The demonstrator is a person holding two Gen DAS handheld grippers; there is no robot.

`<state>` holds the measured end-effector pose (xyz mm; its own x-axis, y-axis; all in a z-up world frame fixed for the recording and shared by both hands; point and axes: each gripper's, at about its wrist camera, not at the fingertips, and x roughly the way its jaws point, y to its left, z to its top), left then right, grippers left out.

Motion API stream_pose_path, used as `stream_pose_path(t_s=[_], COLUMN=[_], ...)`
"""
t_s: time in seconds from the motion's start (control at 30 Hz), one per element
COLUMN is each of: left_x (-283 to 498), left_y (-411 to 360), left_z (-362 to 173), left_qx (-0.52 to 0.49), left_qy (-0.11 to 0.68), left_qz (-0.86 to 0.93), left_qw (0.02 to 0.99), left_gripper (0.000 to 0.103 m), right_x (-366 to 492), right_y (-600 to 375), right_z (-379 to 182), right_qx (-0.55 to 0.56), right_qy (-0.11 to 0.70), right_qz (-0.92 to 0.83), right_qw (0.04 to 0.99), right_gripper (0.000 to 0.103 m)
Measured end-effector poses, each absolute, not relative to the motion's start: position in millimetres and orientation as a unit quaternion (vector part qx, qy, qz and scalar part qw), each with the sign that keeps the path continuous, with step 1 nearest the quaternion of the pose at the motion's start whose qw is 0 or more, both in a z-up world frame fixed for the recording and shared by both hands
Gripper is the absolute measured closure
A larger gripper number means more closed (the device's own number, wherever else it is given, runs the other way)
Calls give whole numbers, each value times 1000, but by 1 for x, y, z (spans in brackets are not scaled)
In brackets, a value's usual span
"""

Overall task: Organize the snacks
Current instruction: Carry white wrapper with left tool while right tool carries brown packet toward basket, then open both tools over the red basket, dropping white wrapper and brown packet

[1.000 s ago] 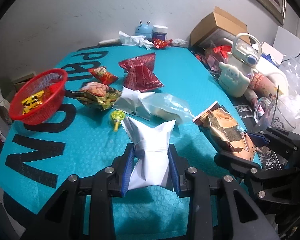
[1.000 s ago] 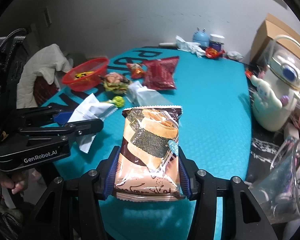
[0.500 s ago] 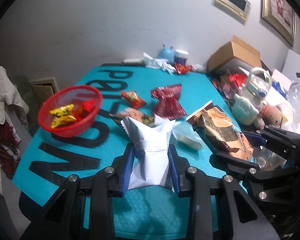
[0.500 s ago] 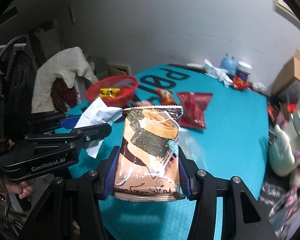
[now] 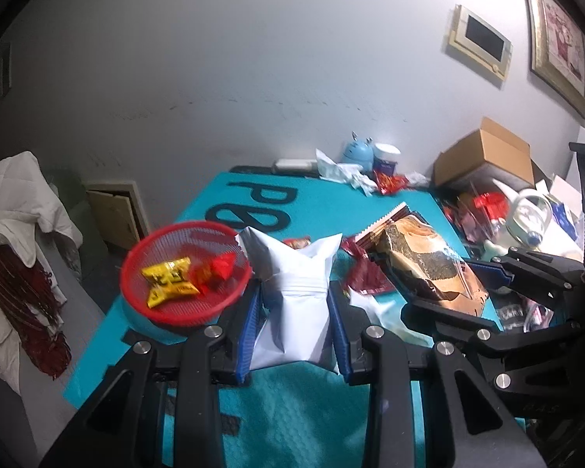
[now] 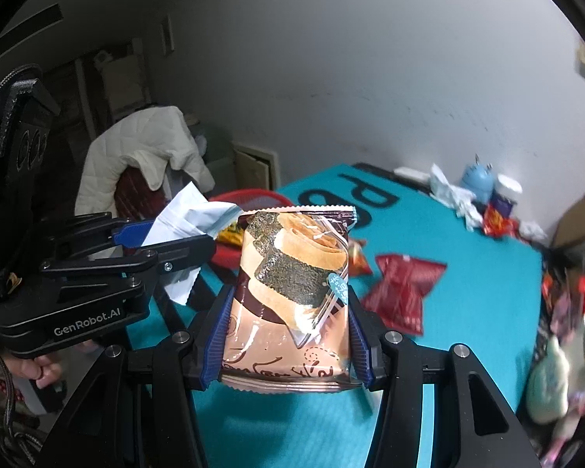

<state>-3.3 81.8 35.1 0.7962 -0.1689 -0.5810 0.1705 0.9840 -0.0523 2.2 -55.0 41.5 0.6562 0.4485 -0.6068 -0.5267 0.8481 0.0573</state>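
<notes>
Between the left tongs a white pouch was held upright, clamped at its lower half by the blue pads, well clear of the bench. Alongside, the right tongs were closed on a brown seaweed-roll packet, its long axis along the fingers, top edge pointing away. Both packets were carried above the teal mat. Just beyond the pouch and to its left in the left view, a red basket was seen holding a yellow packet and red sweets. The basket was judged nearer to the left tongs, so the pouch would likely be dropped first. Farther off, a dark red packet was left lying on the mat.
</notes>
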Motion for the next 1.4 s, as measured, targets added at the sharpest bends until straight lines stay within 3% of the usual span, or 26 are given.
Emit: stream_pose_path(t_s=[0.63,1.4], left_x=[66,146], left_y=[151,190], left_z=[54,-11], left_qx=[-5,-19], left_qy=[284,367], left_qz=[-17,27], left_qw=[959,930], left_gripper=[70,70], right_x=[92,167], right_y=[12,72], right_z=[68,11], right_qx=[-80,-108], right_qy=[278,320], right_qz=[301,306], right_qw=[909,890], right_gripper=[51,51])
